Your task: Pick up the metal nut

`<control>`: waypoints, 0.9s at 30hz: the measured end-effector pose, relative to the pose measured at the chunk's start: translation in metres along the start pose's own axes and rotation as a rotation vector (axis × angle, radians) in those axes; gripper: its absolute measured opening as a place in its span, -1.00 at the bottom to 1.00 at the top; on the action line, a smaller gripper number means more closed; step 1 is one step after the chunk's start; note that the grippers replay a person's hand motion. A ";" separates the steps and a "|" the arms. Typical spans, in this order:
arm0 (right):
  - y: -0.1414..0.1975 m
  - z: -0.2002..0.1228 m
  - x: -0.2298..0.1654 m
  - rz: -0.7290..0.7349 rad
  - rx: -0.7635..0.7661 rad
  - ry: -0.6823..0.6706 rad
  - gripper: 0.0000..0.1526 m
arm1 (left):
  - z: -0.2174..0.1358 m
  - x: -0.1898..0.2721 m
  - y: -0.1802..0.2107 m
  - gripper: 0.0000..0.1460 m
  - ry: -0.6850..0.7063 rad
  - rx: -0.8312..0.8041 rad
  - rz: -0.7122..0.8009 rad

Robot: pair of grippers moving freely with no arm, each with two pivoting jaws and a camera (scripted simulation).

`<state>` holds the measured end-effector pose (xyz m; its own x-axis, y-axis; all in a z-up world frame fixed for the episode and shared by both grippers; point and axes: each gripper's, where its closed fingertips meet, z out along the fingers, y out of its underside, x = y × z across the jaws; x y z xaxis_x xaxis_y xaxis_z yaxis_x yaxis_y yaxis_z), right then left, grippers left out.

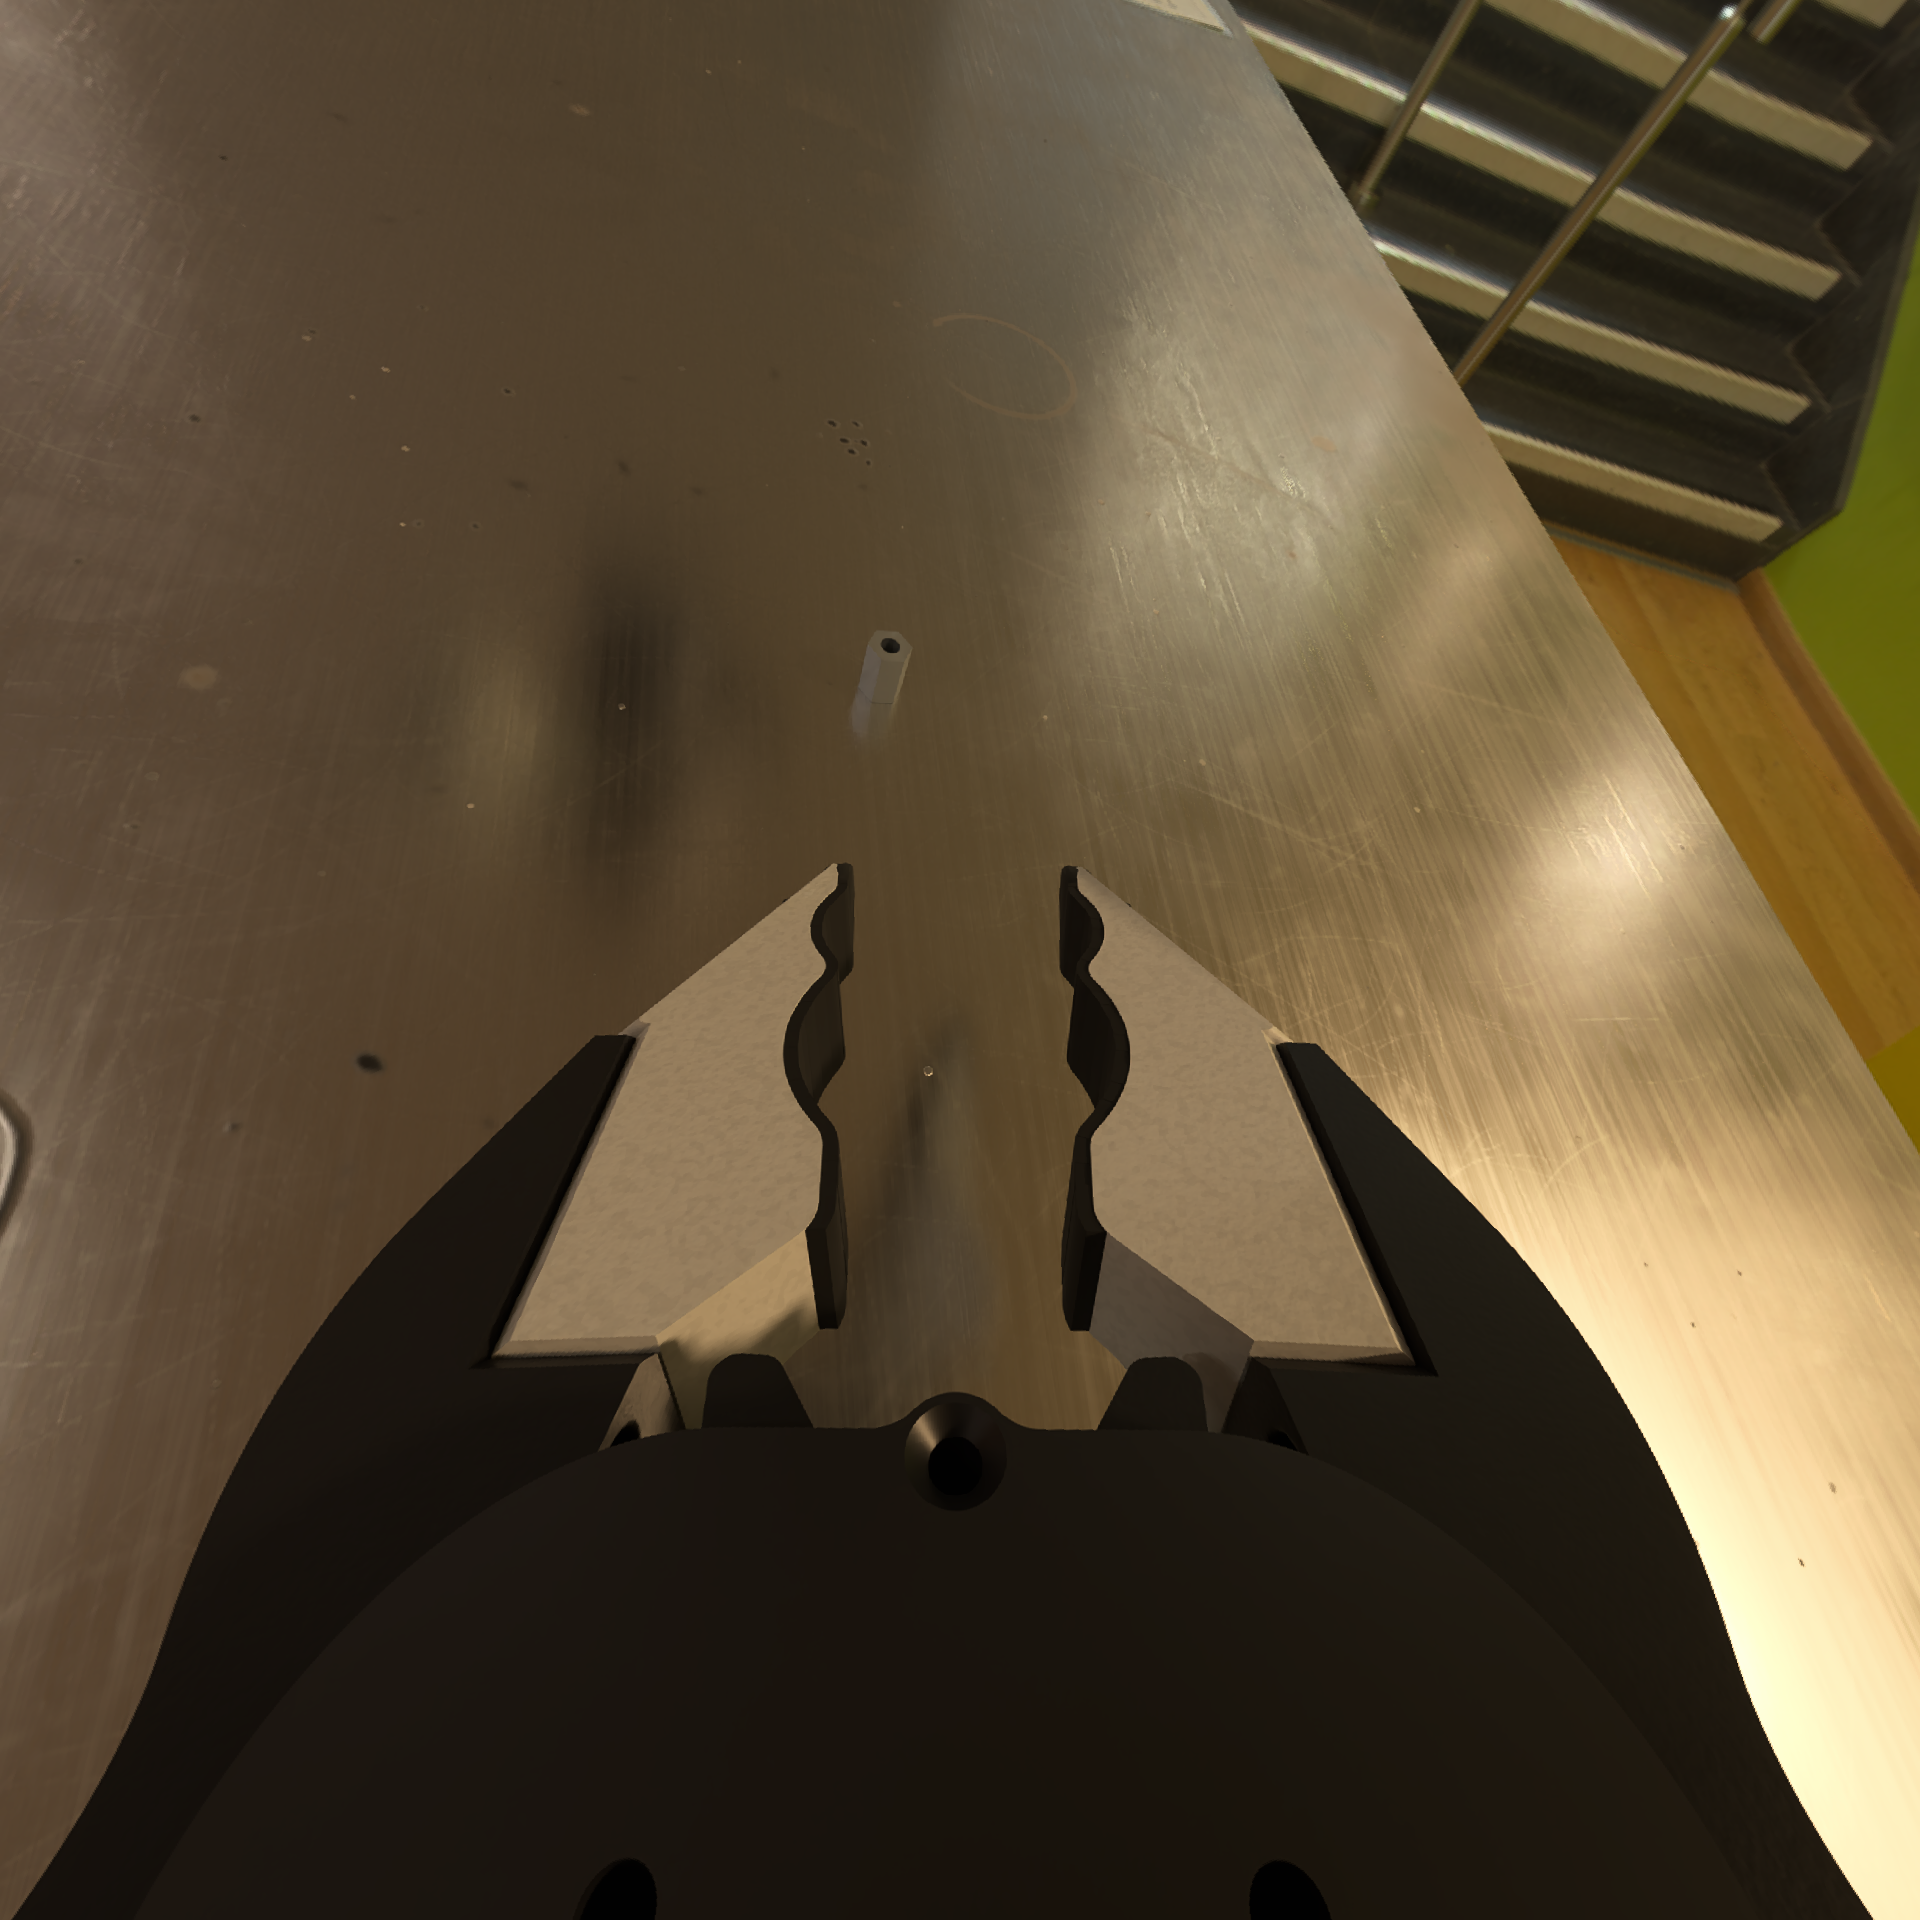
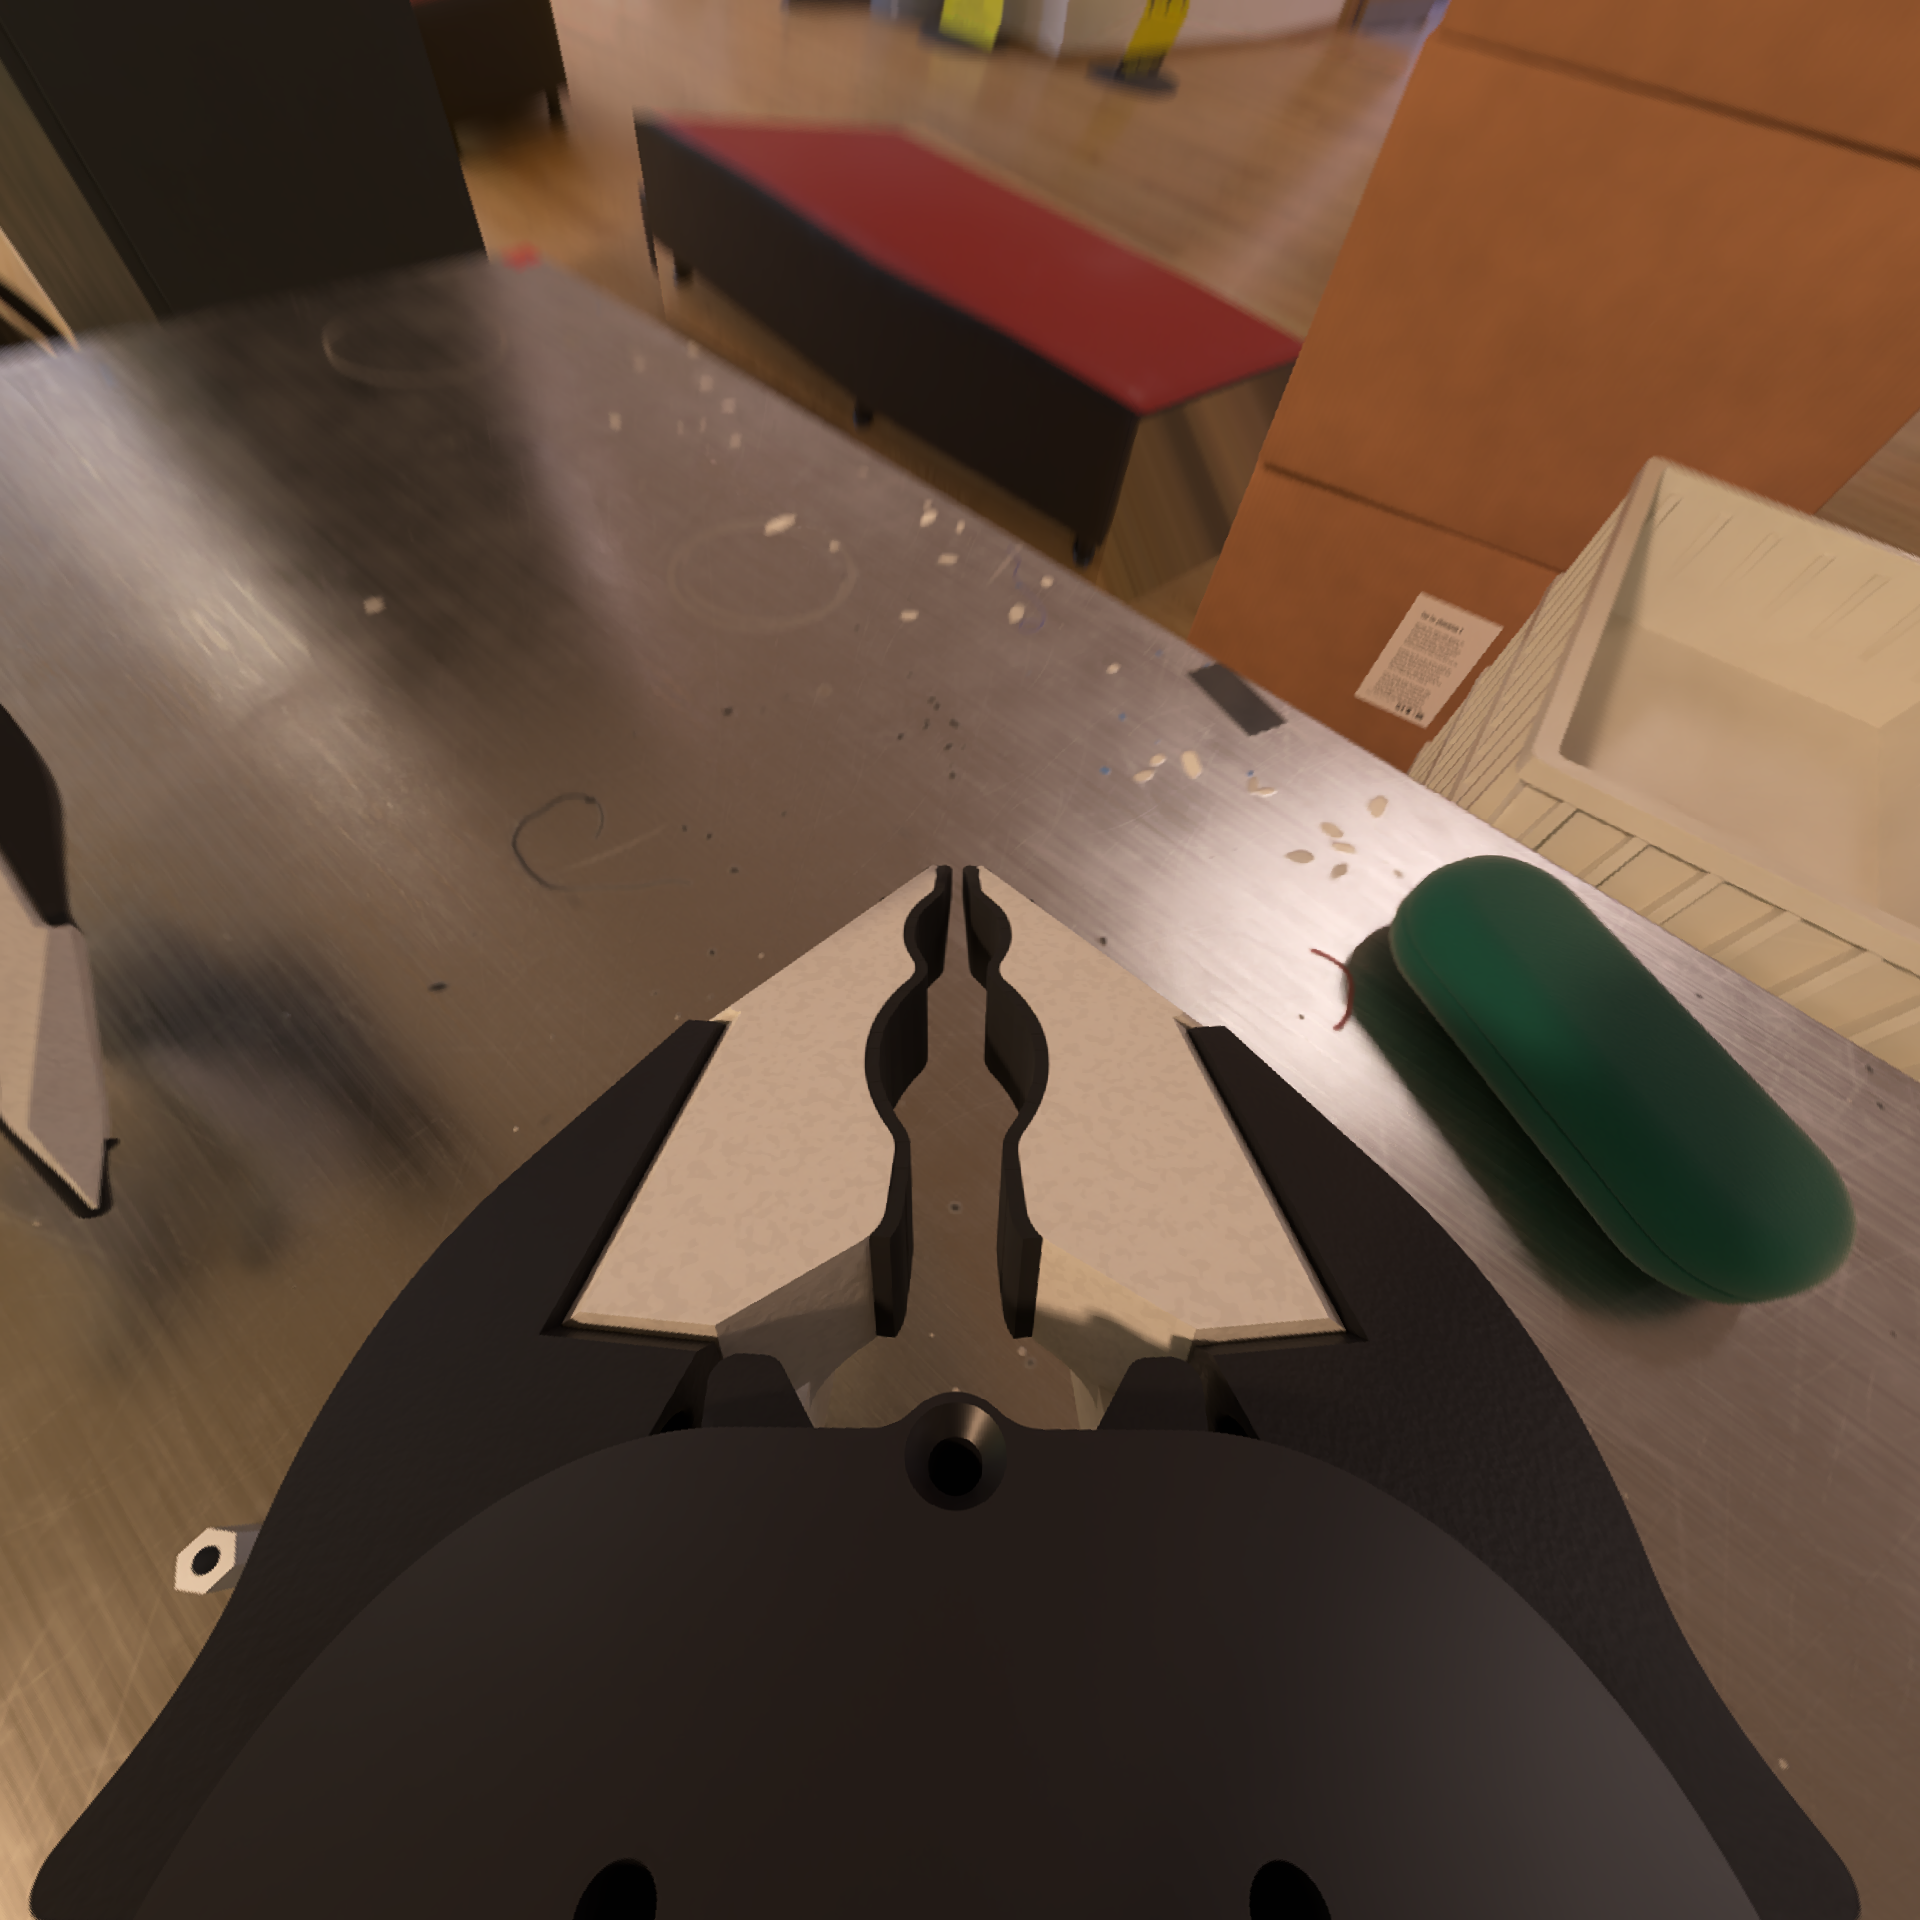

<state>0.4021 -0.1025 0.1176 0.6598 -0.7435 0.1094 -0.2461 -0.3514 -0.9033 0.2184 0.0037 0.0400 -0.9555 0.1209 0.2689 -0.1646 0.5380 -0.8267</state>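
Left gripper [image 1: 956,878] fingers set at a moderate gap, nothing between them, hovering over the brushed steel table [image 1: 312,312]. Metal nut [image 1: 880,681], a long hex standoff type with a bore through the end, lies on the table ahead of the left fingertips, slightly left of the centreline, well apart from them; path between is bare tabletop, nothing in the way. Same nut [image 2: 213,1561] shows in the right wrist view at lower left, partly hidden behind the right gripper's body. Right gripper [image 2: 956,878] nearly closed, only a sliver between the tips, holding nothing, pointed away from the nut. Count: one nut, two grippers, with the left gripper's finger [image 2: 62,1039] visible at the left edge of the right view. Around: one dark green oblong case [image 2: 1621,1081] on the table right of the right gripper, one cream crate [image 2: 1558,665] past the table edge, one red-topped bench [image 2: 966,260], orange cardboard boxes [image 2: 1558,312], pale crumbs scattered on the table, staircase [image 1: 1621,208] beyond the far edge.
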 end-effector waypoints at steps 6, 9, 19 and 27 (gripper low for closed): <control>0.000 -0.029 0.029 0.074 0.097 0.026 -0.73 | -0.002 -0.002 -0.001 -0.47 -0.008 0.009 0.005; 0.004 -0.033 0.029 0.082 0.095 0.002 -0.68 | -0.003 -0.004 -0.002 -0.47 -0.015 0.013 0.011; 0.039 -0.048 -0.055 -0.103 0.006 -0.366 -0.72 | -0.003 -0.008 -0.002 -0.47 -0.021 0.013 -0.003; 0.092 -0.065 -0.132 -0.182 -0.182 -0.449 -0.68 | -0.002 -0.007 0.000 -0.47 -0.024 -0.005 0.009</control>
<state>0.2461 -0.0738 0.0466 0.9333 -0.3576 0.0334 -0.1921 -0.5757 -0.7947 0.2254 0.0043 0.0387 -0.9625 0.1056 0.2498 -0.1552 0.5410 -0.8266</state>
